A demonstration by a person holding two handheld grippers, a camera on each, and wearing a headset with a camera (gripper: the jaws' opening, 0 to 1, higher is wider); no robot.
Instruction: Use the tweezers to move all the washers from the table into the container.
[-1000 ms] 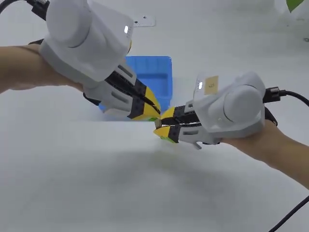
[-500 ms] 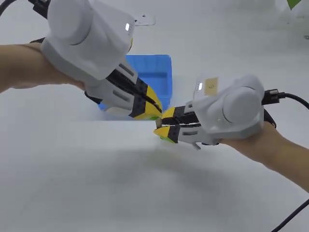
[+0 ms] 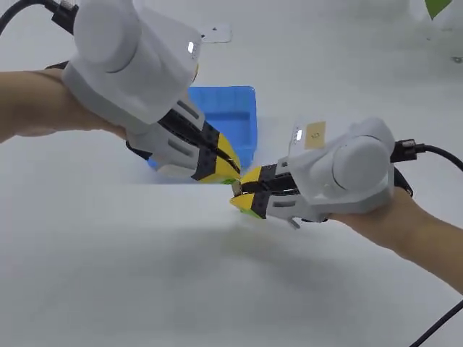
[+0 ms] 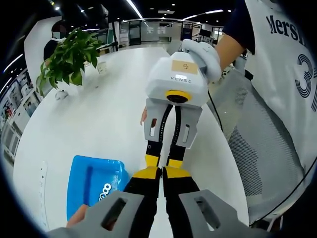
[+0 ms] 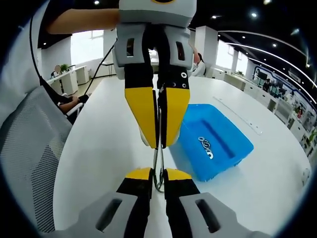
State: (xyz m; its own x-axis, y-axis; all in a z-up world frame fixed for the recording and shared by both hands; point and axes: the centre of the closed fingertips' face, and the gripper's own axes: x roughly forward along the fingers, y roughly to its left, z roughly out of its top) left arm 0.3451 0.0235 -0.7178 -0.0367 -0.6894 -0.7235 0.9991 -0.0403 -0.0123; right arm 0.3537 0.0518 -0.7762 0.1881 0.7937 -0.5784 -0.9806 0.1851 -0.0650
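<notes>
Left gripper [image 3: 226, 168] and right gripper [image 3: 243, 196], jaws of each tight on one tweezers [image 5: 158, 161] (one blue container [image 5: 233, 143], few washers [image 5: 205, 147] inside).

**Clearance about the container [image 3: 239, 116]: near approach barred, far and right sides open.**
The left gripper [image 3: 230, 168] and right gripper [image 3: 239, 196] meet tip to tip just before the container's near right corner. Both are clamped on the tweezers [image 5: 158, 148] and form one bar across that approach. In the head view the left gripper's body covers the container's left part. To the container's right and beyond its far wall the table [image 3: 108, 275] is bare, save a small flat metal piece [image 3: 215, 32] well beyond. On the near side, past the grippers, lies broad bare table. Inside the container, washers [image 5: 204, 146] take up a small patch of the floor. The right gripper's cable [image 3: 434, 153] trails well to the container's right.
</notes>
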